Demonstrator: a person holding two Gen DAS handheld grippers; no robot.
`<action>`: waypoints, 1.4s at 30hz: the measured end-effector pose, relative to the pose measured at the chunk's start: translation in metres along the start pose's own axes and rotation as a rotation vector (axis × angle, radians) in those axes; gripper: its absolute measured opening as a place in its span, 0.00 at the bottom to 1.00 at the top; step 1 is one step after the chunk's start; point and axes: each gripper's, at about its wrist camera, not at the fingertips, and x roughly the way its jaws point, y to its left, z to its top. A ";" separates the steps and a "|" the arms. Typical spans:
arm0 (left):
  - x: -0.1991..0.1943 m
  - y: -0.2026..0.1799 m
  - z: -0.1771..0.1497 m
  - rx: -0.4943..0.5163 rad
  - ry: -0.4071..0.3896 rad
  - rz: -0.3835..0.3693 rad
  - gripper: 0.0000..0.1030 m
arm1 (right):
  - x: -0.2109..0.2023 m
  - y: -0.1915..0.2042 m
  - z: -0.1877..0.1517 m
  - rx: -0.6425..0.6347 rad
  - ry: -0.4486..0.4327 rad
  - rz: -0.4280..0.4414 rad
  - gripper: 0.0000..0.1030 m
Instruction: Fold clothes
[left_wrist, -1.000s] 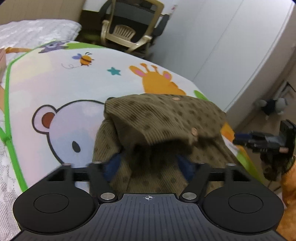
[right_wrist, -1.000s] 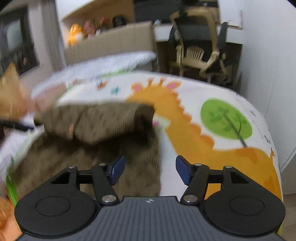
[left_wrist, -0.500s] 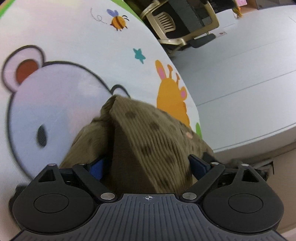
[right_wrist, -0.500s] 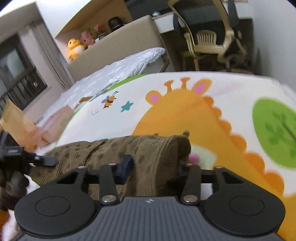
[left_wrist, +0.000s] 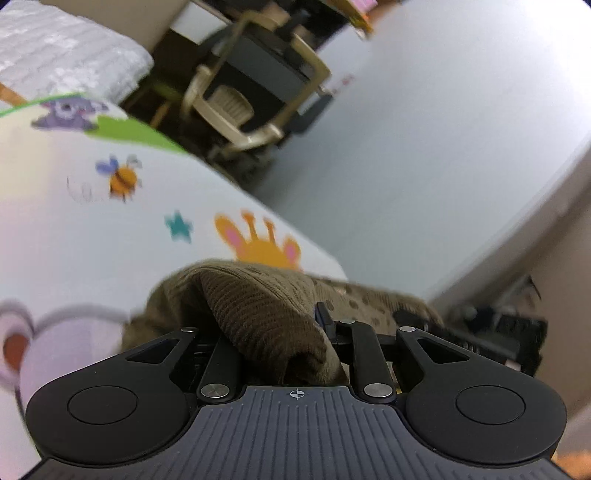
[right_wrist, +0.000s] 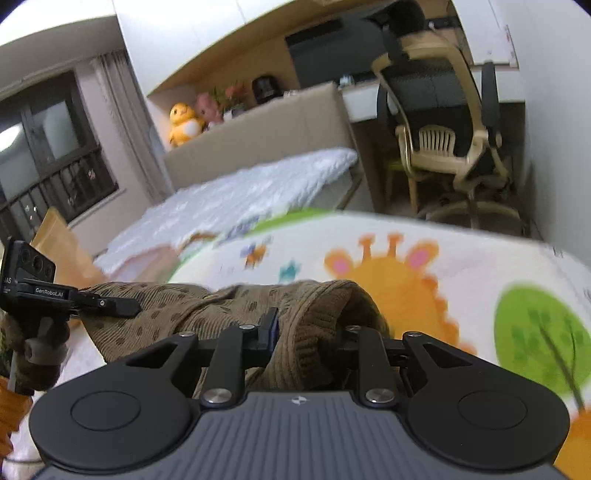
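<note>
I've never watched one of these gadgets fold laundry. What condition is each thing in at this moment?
Left tongs: closing, brown fabric bunched between them.
Right tongs: closing, a rolled edge of fabric between them.
Brown dotted garment: partly folded, gripped at both ends, stretched between the tongs.
Cartoon animal mat: spread flat under the garment.
Office chair: upright, unoccupied.
</note>
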 end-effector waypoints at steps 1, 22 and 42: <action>-0.003 -0.002 -0.016 0.007 0.027 0.005 0.20 | -0.004 0.001 -0.013 0.001 0.020 -0.003 0.21; 0.025 0.076 -0.058 -0.269 0.101 -0.051 0.88 | 0.064 -0.052 -0.038 0.365 0.209 0.078 0.66; 0.021 0.026 0.012 0.106 -0.124 0.139 0.93 | 0.078 0.004 0.008 -0.141 -0.062 -0.222 0.78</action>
